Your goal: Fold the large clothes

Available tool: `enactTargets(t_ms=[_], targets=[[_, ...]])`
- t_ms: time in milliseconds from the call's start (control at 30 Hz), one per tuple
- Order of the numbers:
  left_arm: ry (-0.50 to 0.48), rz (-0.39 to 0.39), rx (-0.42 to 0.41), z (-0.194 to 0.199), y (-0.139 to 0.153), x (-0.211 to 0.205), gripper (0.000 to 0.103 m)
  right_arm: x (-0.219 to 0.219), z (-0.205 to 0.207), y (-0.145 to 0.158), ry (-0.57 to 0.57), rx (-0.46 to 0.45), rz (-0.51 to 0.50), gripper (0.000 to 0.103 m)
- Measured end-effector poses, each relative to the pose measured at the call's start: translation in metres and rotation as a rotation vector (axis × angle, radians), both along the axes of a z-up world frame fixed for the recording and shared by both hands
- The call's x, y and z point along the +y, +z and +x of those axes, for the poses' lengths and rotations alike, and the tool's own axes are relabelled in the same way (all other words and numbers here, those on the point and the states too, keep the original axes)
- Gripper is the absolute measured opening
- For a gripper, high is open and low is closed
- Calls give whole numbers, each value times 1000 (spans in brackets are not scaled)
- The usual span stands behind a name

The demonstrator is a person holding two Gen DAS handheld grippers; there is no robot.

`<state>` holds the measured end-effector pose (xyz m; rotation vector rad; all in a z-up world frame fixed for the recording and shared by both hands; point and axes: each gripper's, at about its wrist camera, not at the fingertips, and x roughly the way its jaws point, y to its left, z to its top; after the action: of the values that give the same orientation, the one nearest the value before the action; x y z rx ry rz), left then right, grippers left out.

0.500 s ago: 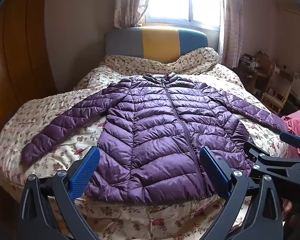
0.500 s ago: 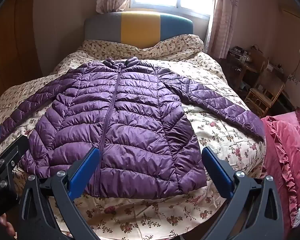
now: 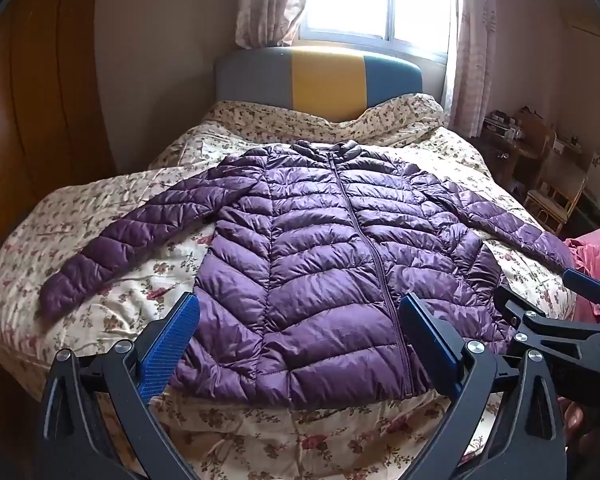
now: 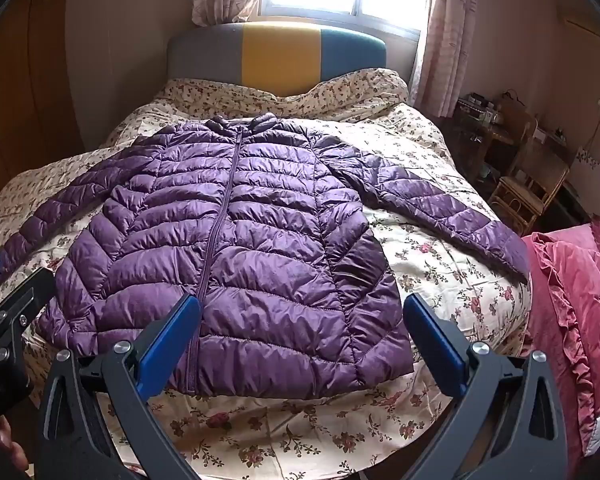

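A purple quilted puffer jacket (image 3: pixel 320 248) (image 4: pixel 236 236) lies flat and zipped on the floral bed, collar toward the headboard, both sleeves spread out to the sides. My left gripper (image 3: pixel 300 316) hangs open above the jacket's hem, left of the zip, nothing between its blue pads. My right gripper (image 4: pixel 300 316) is open too, above the hem's right half and holding nothing. In the left wrist view the right gripper's frame (image 3: pixel 560 320) shows at the right edge. In the right wrist view the left gripper's frame (image 4: pixel 8 320) shows at the left edge.
The floral duvet (image 3: pixel 100 216) (image 4: pixel 440 264) covers the whole bed. A grey, yellow and teal headboard (image 3: pixel 320 76) stands under a bright window. A pink ruffled quilt (image 4: pixel 572 304) lies at the right. A cluttered desk and a rattan chair (image 4: pixel 528 188) stand beyond. A wooden wardrobe (image 3: pixel 28 112) stands at the left.
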<state>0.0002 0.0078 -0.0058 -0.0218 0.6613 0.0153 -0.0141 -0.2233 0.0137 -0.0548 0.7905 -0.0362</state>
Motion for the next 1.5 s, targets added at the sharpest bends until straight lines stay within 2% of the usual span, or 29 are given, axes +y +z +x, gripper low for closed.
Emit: enactTargets(t_ms=[1500], targets=[[18,-32,27,5,-9,10,99,5,12,-17,1,34,-24,101]])
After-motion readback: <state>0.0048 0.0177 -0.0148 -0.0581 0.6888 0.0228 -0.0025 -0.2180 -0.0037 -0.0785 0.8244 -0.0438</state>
